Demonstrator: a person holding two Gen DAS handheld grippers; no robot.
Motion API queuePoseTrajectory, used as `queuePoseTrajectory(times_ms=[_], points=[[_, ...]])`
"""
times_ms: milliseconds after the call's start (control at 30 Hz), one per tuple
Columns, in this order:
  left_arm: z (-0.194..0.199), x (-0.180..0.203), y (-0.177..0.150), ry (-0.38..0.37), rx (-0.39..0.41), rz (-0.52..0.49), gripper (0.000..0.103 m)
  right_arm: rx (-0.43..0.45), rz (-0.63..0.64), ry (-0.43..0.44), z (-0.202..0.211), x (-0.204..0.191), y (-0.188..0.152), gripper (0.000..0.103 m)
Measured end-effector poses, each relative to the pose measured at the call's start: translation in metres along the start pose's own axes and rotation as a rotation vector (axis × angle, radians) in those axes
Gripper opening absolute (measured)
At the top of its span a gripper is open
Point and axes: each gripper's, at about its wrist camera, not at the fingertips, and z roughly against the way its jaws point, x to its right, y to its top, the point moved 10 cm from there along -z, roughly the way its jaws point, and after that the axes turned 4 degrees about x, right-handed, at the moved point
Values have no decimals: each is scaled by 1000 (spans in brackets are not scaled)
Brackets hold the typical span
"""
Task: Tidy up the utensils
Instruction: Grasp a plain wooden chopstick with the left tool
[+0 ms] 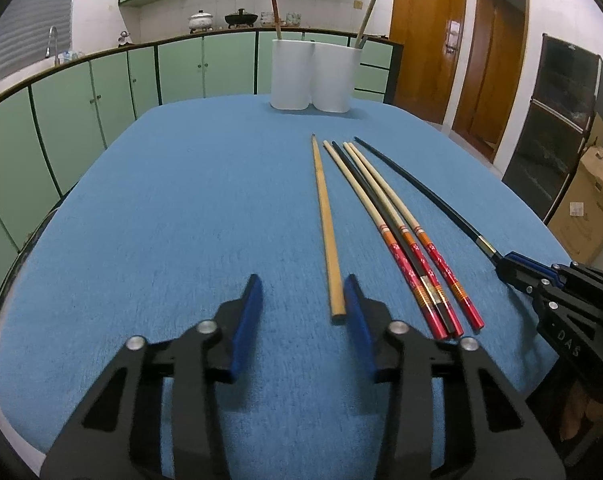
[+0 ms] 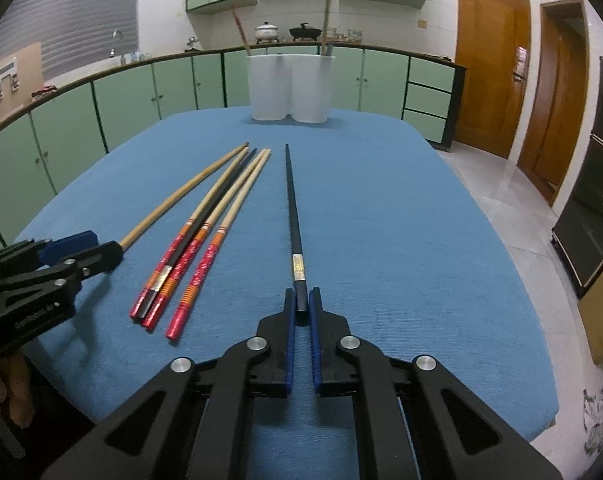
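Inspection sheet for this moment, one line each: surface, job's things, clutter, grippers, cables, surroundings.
Surface: blue tablecloth, flat.
Job's things: plain wooden chopstick; three red-handled chopsticks bunched with a black one; separate black chopstick; twin white holders at the far edge, one stick upright in each.
Clutter: nothing seen.
Grippers: right gripper shut on the separate black chopstick's near end; left gripper open around the plain wooden chopstick's end, pads not pressing.
Cables: nothing seen.
Surroundings: green cabinets, wooden doors, cardboard box.

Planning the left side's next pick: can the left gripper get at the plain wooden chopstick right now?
Probably yes: the plain wooden chopstick lies alone, its near end already between the left gripper's open fingers, nothing blocking.
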Motion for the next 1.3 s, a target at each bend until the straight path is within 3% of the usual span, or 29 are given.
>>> queuePoseTrajectory(times_ms=[200, 300, 433, 600, 633, 700, 867, 967, 1000, 1067, 1300], points=[[4, -6, -1, 7, 3, 31, 14, 3, -11, -30, 1, 5, -1, 7], [9, -8, -3, 20, 5, 46, 10, 2, -15, -50, 2, 8, -1, 7], [18, -11, -8, 37, -2, 78, 9, 0, -22, -66, 2, 12, -2, 7], [22, -5, -9, 28, -2, 46, 11, -4, -22, -61, 1, 13, -2, 7], [22, -5, -8, 30, -3, 41, 12, -5, -23, -60, 1, 14, -2, 7], [20, -8, -6, 39, 2, 38, 27, -6, -24, -58, 1, 14, -2, 7], [9, -10, -6, 28, -11, 27, 30, -5, -26, -56, 1, 15, -2, 7], [7, -9, -5, 11, -7, 30, 28, -4, -25, -56, 1, 15, -2, 7], [6, -8, -4, 4, -4, 30, 18, -4, -24, -56, 1, 15, -2, 7], [4, -6, -3, -9, -3, 29, 9, -3, -21, -56, 1, 15, -2, 7], [13, 7, -13, -23, 0, 59, 6, 1, -14, -53, 1, 16, -2, 7]])
